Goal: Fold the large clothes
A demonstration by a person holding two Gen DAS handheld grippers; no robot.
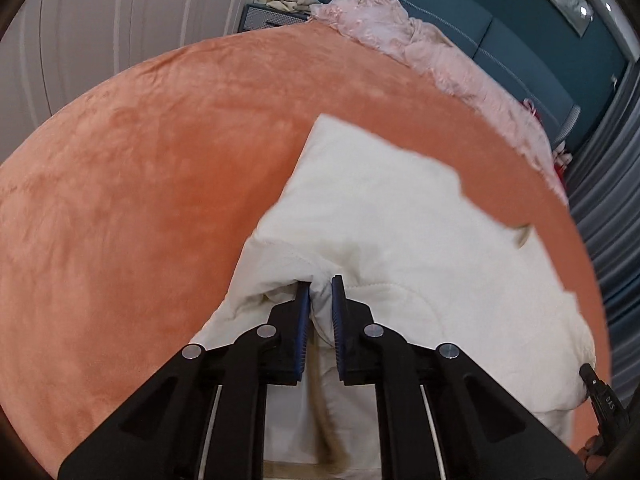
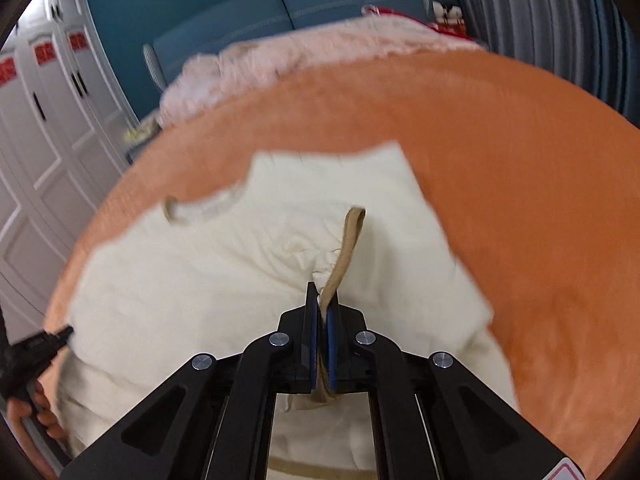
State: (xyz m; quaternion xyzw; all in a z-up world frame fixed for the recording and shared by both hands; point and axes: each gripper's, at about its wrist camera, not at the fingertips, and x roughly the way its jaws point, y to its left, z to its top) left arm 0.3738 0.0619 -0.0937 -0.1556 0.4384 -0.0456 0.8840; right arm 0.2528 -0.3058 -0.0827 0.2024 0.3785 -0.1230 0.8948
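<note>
- Cream garment (image 1: 384, 232) lies spread on the orange bedspread (image 1: 140, 200); in both wrist views it fills the lower middle of the frame, directly under and ahead of the fingers.
- In the left wrist view, the left gripper (image 1: 321, 284) stands at the bottom centre with its jaws narrow, and a pinched fold of the cream cloth sits between the blue pads (image 1: 338, 320). The fabric bunches up at the fingertips.
- In the right wrist view, the right gripper (image 2: 323, 300) is also at the bottom centre, its jaws pressed almost together on the cloth and on a tan strap (image 2: 348, 240) that runs up from the pads toward the middle of the frame.
- At the lower left edge of the right wrist view, the other gripper's black tip and part of a hand (image 2: 36, 404) touch the garment's edge.
- Farther off, at the top of each frame, a pink blanket (image 1: 420, 44) lies crumpled along the far side of the bed, before a blue headboard (image 2: 280, 12).
- White wardrobe doors (image 2: 44, 128) stand at the left.
</note>
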